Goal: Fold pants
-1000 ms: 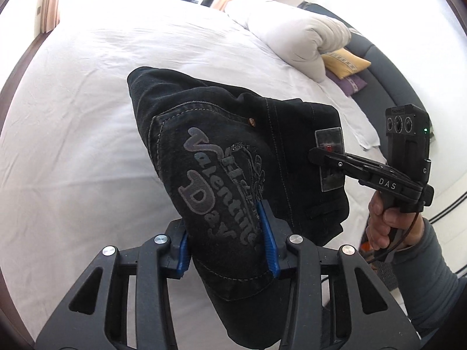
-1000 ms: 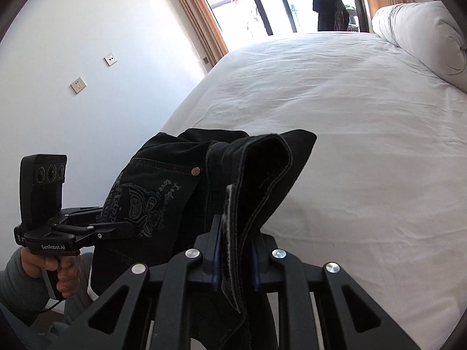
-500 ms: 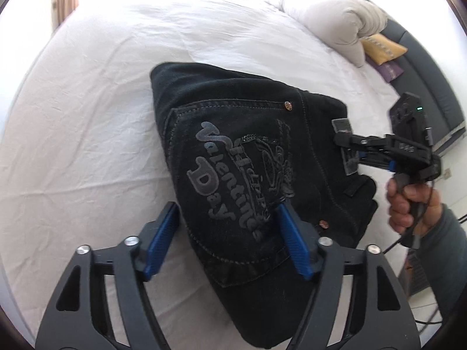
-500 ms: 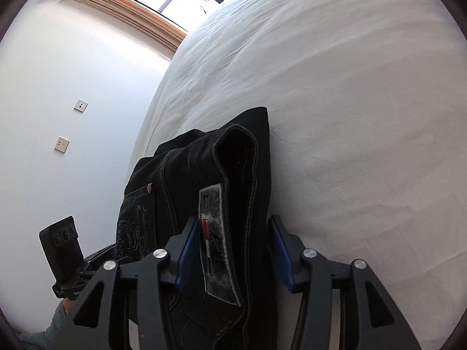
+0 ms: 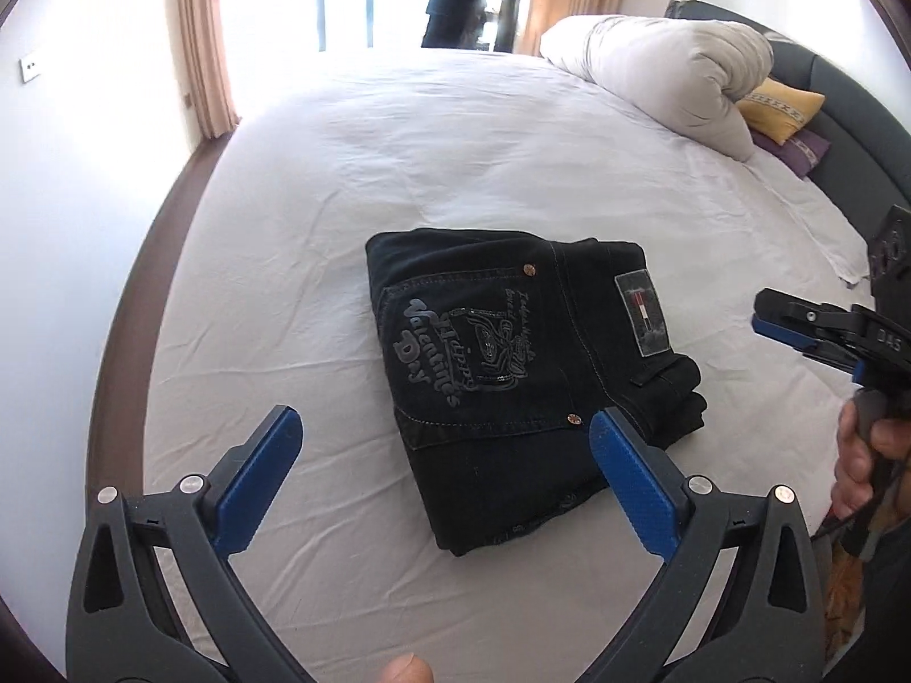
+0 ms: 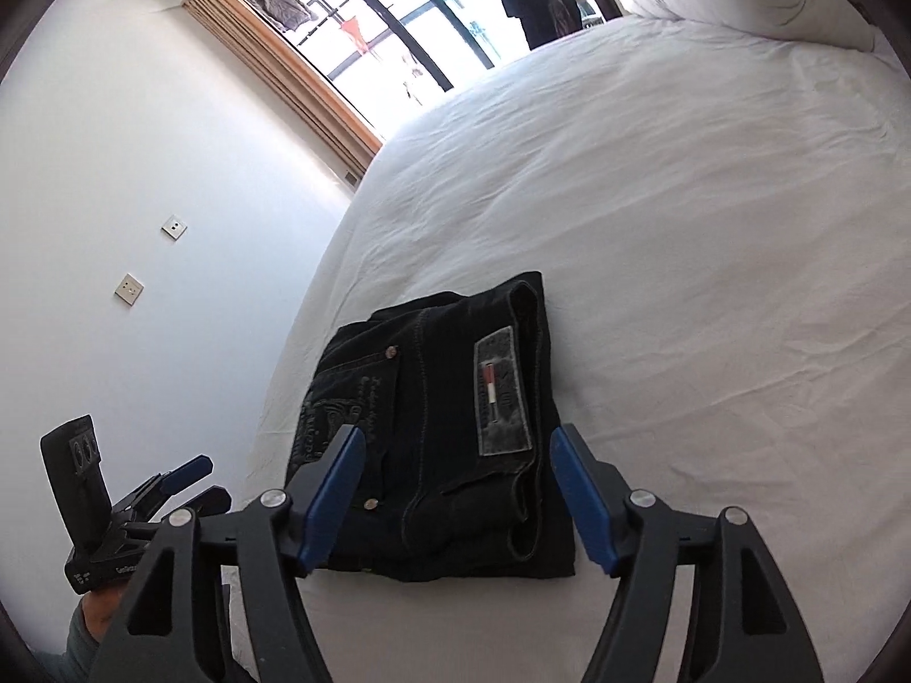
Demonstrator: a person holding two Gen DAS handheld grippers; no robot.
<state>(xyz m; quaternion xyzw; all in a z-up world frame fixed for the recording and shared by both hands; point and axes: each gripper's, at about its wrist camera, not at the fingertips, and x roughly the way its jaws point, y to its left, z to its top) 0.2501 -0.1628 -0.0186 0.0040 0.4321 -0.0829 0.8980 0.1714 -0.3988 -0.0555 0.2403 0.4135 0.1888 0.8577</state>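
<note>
One pair of black pants [image 5: 524, 375] is found folded into a compact stack, laid flat on the white bed sheet [image 5: 455, 159] near its edge. Two grippers are noted. The left gripper [image 5: 441, 455] is held above the sheet with jaws spread wide, nothing grasped. The right gripper [image 6: 455, 498] is likewise released, clear of the pants. One rolled duvet [image 5: 660, 74] and two cushions [image 5: 783, 105] are seen at the headboard.

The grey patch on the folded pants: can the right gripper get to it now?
Probably yes. The right gripper is open and faces the patch on the pants, with nothing between them.
</note>
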